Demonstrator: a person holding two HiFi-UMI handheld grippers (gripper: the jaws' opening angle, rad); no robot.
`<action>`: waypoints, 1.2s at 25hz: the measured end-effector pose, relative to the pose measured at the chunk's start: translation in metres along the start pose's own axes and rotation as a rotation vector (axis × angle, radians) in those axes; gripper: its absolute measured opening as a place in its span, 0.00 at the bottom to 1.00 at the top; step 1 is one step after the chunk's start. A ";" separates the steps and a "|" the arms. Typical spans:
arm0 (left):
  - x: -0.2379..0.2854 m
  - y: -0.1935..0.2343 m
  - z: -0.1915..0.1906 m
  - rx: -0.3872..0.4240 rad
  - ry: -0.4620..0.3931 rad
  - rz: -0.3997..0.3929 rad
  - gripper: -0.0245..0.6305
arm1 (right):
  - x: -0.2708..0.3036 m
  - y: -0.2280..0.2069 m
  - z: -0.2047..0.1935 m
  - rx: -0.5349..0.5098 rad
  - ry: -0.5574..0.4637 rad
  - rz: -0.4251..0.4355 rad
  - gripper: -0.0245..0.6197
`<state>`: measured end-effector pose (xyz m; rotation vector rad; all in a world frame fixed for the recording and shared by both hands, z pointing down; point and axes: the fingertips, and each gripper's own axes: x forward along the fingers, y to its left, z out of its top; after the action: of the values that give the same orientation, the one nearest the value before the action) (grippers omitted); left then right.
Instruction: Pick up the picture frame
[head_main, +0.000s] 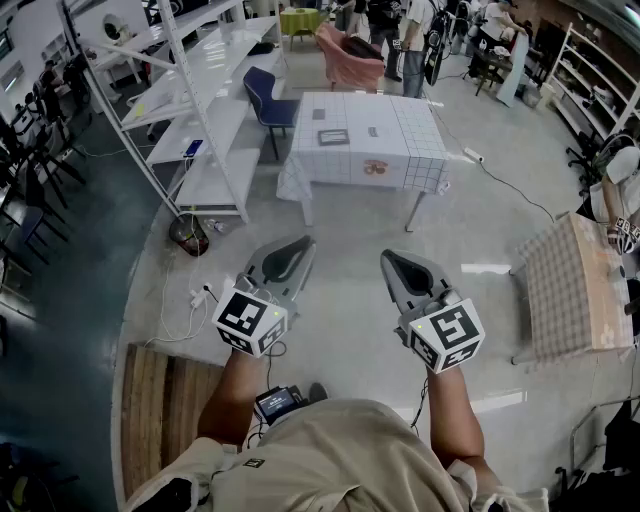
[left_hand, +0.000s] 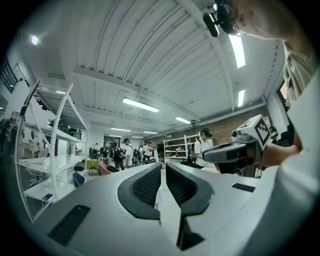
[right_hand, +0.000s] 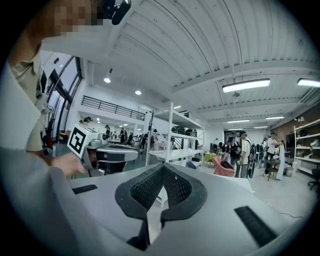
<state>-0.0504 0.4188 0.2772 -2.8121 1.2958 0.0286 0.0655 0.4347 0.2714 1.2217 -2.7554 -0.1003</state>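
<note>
Left gripper (head_main: 296, 250) and right gripper (head_main: 397, 265) both pressed together, nothing between jaws. Picture frame (head_main: 333, 137) lies flat on worktop (head_main: 405, 130), well ahead of my grippers. I'd walk closer, spread one gripper, come in low, pinch frame's near edge squarely.

head view looks steeply down; the others level toward shelves (head_main: 215, 110).

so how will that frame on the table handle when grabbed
The picture frame looks small and flat, so probably stiff and light. It lies flat on the tablecloth, so its edge may be awkward to pinch.
</note>
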 end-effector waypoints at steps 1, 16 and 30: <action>0.000 0.001 0.001 0.000 0.000 0.000 0.10 | 0.001 0.000 0.001 0.000 0.000 -0.001 0.08; -0.003 0.031 -0.008 -0.013 0.006 -0.009 0.10 | 0.027 0.006 0.000 0.022 -0.006 -0.024 0.08; -0.007 0.061 -0.019 -0.027 -0.001 -0.023 0.10 | 0.053 0.007 -0.006 0.059 -0.009 -0.057 0.08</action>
<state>-0.1018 0.3836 0.2945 -2.8488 1.2718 0.0461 0.0259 0.4004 0.2833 1.3177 -2.7506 -0.0295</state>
